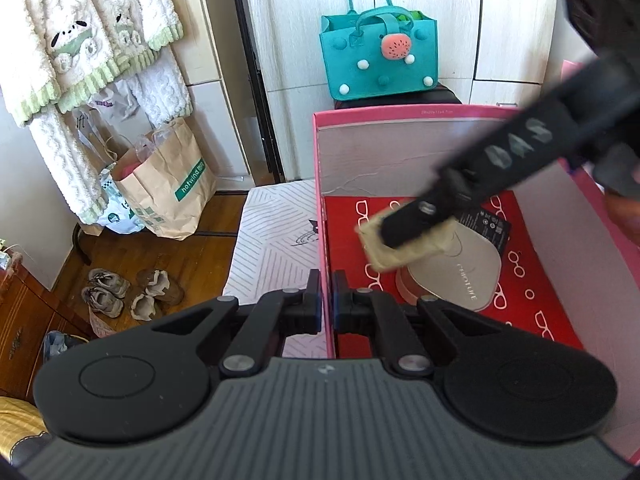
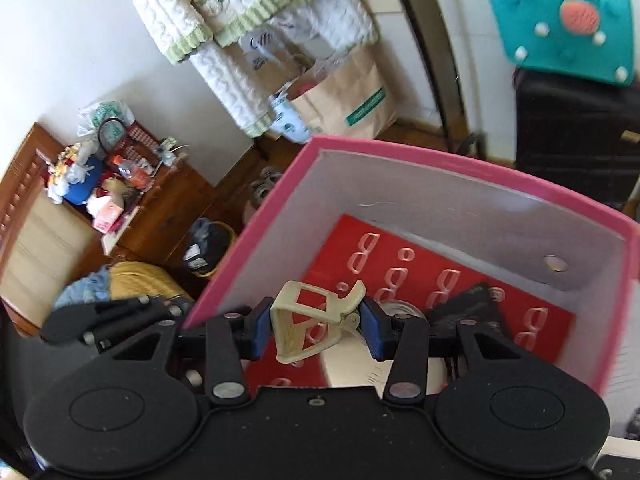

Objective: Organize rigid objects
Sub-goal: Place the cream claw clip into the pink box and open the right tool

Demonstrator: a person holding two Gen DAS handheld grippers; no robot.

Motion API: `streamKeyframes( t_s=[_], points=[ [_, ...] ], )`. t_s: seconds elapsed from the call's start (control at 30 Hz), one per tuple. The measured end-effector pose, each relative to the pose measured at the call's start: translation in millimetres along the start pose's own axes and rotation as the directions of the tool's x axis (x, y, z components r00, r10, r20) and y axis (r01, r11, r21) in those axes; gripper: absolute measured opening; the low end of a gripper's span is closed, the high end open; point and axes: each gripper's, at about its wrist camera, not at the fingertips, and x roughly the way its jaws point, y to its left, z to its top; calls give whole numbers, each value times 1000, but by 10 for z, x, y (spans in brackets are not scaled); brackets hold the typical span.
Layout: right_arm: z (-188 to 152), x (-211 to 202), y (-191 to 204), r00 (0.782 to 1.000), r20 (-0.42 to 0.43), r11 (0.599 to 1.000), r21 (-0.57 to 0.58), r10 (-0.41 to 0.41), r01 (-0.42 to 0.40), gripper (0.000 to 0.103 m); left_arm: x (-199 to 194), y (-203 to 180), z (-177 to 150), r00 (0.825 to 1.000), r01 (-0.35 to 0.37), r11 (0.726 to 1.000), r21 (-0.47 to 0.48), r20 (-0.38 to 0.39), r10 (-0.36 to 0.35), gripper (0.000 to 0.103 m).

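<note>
A pink box (image 1: 320,184) with grey inner walls holds a red card printed with glasses (image 1: 524,276) and a grey oval case (image 1: 460,268). My left gripper (image 1: 327,304) is shut on the box's left wall. My right gripper (image 2: 316,322) is shut on a cream plastic clip (image 2: 312,320) and holds it inside the box above the red card (image 2: 420,264). In the left wrist view the right gripper (image 1: 404,226) reaches in from the upper right with the clip (image 1: 384,252) at its tip.
A teal felt bag (image 1: 376,60) stands on a black case behind the box. Brown paper bags (image 1: 172,192), shoes (image 1: 132,292) and hanging cream towels (image 1: 80,40) are at the left. A cluttered wooden cabinet (image 2: 160,200) stands lower left.
</note>
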Motion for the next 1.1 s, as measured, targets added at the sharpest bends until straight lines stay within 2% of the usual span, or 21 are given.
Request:
streamKeyframes(
  t_s=[0.23, 0.33, 0.4, 0.43, 0.53, 0.73, 0.8, 0.87, 1.0, 1.07, 1.1],
  points=[
    [104, 198, 55, 993, 69, 995, 4, -100, 100, 51, -8, 9, -4, 1000, 2, 1000, -3, 12, -2, 4],
    [112, 302, 31, 992, 48, 993, 19, -119, 118, 51, -9, 9, -12, 1000, 4, 1000, -4, 15, -4, 5],
    [110, 356, -3, 994, 21, 993, 52, -103, 102, 55, -12, 17, -16, 1000, 9, 1000, -8, 15, -9, 5],
    [101, 373, -31, 997, 3, 994, 77, -81, 80, 64, -12, 20, -17, 1000, 10, 1000, -10, 15, -10, 5],
    [81, 351, -171, 1000, -11, 985, 174, 19, -17, 66, -16, 23, -18, 1000, 12, 1000, -9, 16, -12, 5],
    [-58, -116, -55, 994, 105, 999, 52, 1, -6, 71, -16, 27, -16, 1000, 14, 1000, -12, 17, -14, 5],
    [-101, -313, -46, 988, 156, 999, 32, 17, -22, 77, -15, 27, -15, 1000, 13, 1000, -12, 17, -13, 5],
    [-151, -521, -65, 975, 223, 999, 26, 16, -22, 78, -13, 29, -13, 1000, 13, 1000, -12, 17, -12, 5],
    [-223, -847, -85, 945, 325, 999, -1, -44, 47, 78, -14, 33, -17, 1000, 11, 1000, -14, 16, -11, 5],
    [-323, -990, -89, 924, 377, 996, -27, -69, 85, 78, -15, 47, -19, 1000, 7, 1000, -25, 16, -7, 5],
    [-392, -1063, -107, 908, 416, 996, -48, -55, 82, 79, -16, 56, -19, 1000, 8, 999, -33, 16, -7, 5]
  ],
)
